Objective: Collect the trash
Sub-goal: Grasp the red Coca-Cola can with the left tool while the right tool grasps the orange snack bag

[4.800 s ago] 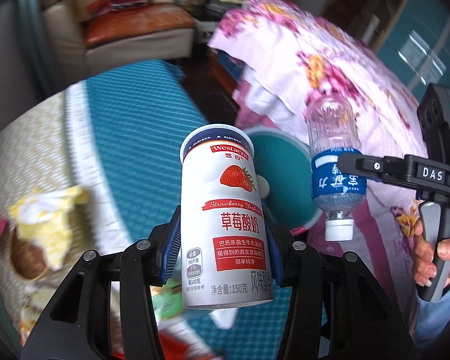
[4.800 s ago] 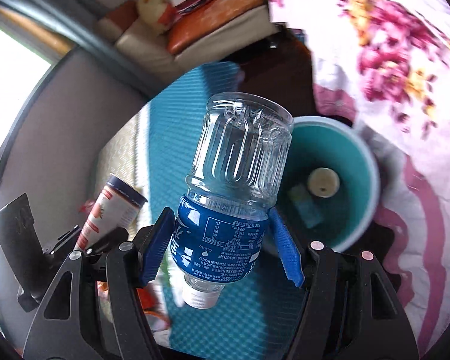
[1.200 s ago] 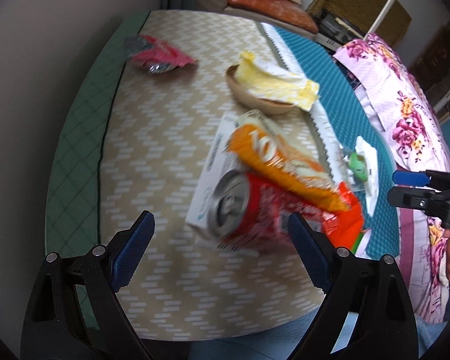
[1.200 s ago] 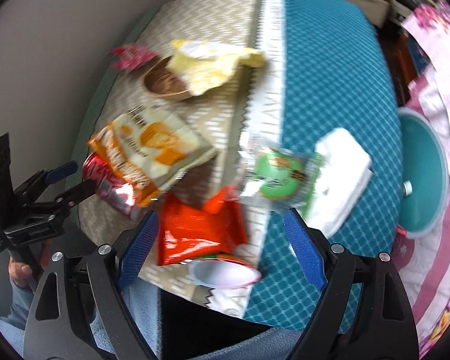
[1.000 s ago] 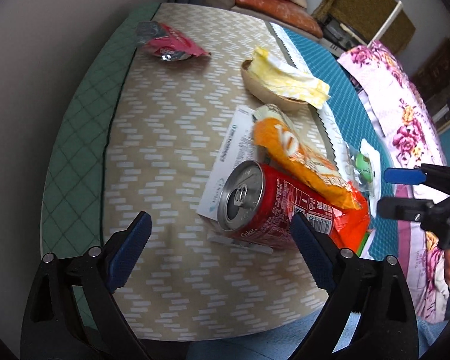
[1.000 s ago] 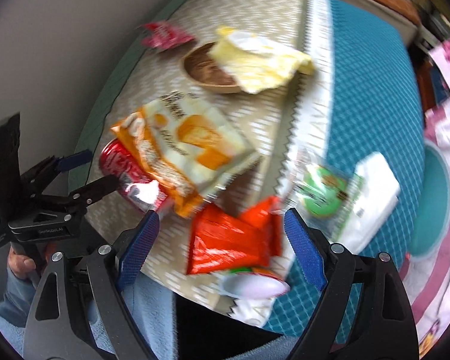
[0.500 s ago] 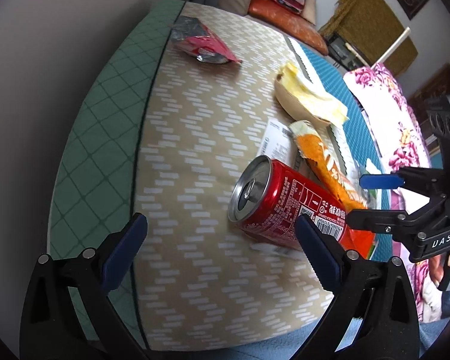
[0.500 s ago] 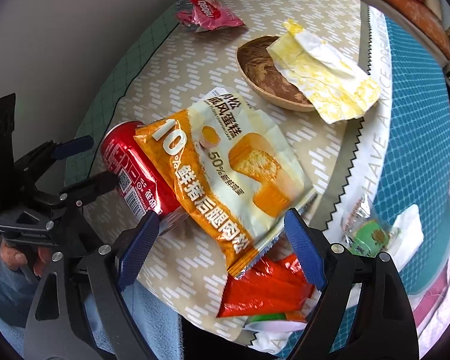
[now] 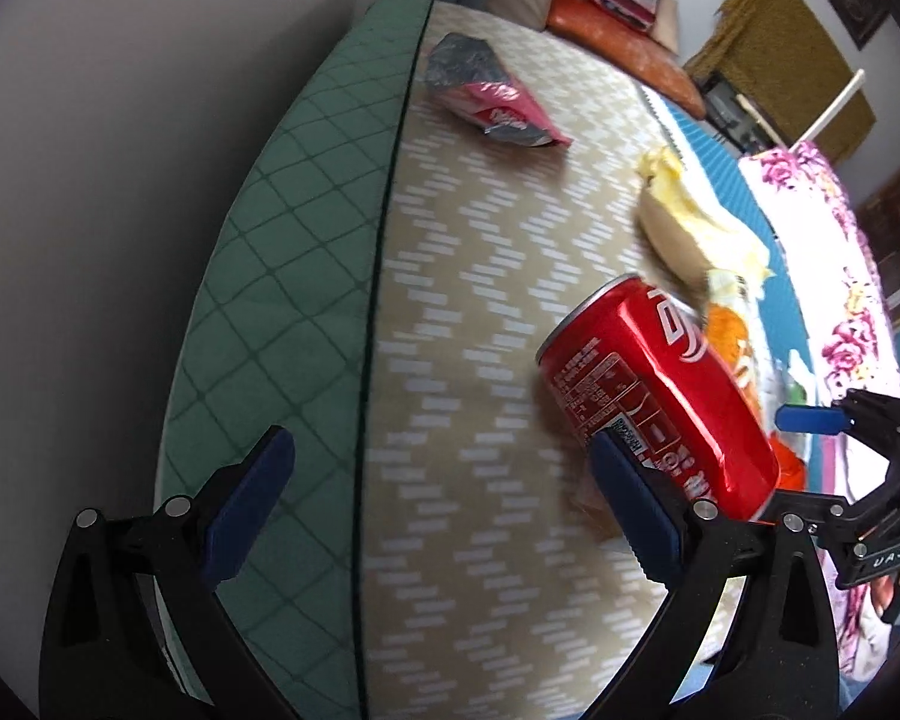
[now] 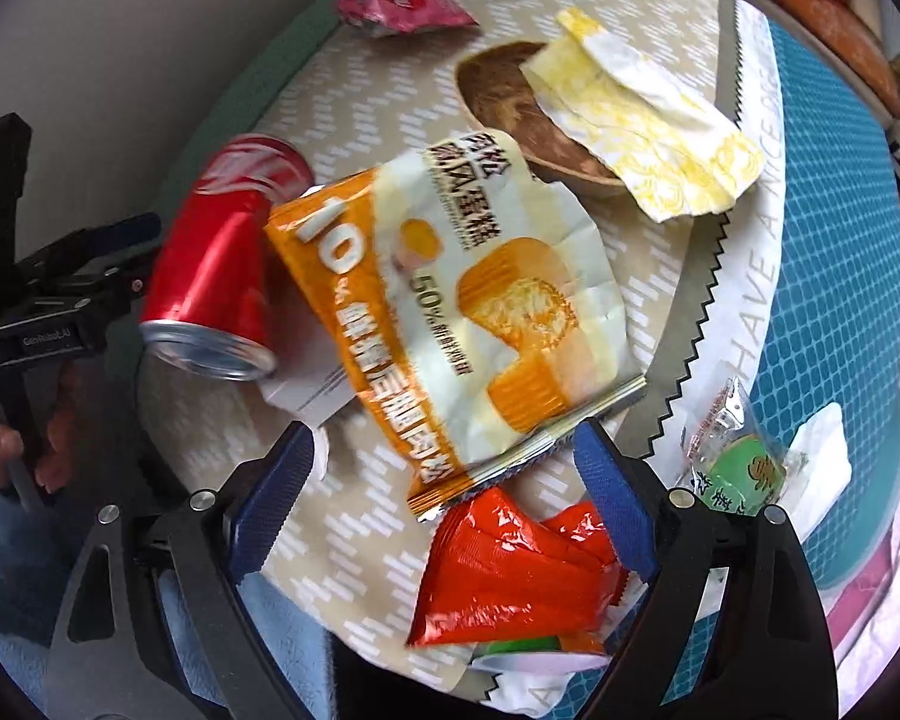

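Note:
A red soda can (image 9: 660, 387) lies on its side on the beige zigzag cloth (image 9: 468, 324); it also shows in the right wrist view (image 10: 219, 264). My left gripper (image 9: 438, 504) is open, and its right finger pad (image 9: 633, 495) is beside the can's near end. My right gripper (image 10: 444, 504) is open above the orange-and-white cake wrapper (image 10: 450, 312) and a red wrapper (image 10: 504, 570). A pink snack packet (image 9: 486, 99) lies far back.
A brown bowl (image 10: 510, 114) holds a yellow paper wrapper (image 10: 642, 114). A green candy packet (image 10: 738, 456) and a white tissue (image 10: 822, 450) lie on the teal cloth (image 10: 834, 240). The green quilted edge (image 9: 288, 276) borders a grey wall.
The can has turned, so its side now faces my left camera, and it sits by my left gripper's right finger. My right gripper has come lower over the cake wrapper.

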Demonstrator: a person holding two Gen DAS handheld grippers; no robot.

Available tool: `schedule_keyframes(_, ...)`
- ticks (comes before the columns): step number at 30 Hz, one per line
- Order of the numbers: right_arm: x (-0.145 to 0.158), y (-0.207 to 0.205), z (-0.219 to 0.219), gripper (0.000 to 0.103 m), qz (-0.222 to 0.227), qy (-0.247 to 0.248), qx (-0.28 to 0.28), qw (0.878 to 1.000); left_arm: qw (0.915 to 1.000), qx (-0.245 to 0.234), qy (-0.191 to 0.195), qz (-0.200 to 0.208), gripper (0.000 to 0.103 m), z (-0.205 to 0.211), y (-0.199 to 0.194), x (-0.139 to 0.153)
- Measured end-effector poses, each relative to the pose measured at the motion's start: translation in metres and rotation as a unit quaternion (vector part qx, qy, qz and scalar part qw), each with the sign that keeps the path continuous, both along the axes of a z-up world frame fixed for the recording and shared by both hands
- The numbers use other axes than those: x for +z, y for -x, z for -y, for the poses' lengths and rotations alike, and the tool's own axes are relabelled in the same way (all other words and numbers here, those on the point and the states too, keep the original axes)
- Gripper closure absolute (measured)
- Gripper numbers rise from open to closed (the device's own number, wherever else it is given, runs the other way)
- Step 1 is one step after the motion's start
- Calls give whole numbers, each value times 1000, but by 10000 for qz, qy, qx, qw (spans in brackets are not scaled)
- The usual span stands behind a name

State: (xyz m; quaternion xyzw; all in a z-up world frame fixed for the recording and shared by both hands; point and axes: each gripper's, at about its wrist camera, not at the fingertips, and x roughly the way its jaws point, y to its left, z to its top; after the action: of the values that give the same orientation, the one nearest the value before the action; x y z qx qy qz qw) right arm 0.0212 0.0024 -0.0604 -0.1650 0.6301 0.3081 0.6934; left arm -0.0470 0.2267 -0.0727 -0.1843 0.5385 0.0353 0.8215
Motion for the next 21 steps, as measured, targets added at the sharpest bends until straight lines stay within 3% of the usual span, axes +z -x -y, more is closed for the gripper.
schedule_keyframes(10, -10, -2, -27, 19, 336, 120, 176, 9992, 9986, 462, 238, -14, 4, -24, 17, 4)
schedule_keyframes(17, -17, -16, -13, 19, 301, 100, -30, 9995, 9947, 351, 950, 192, 4, -14, 13, 26)
schedule_keyframes(21, -9, -17, -1, 19, 421, 50, -25, 9991, 9932, 344, 1103, 153, 4, 2, -4, 33)
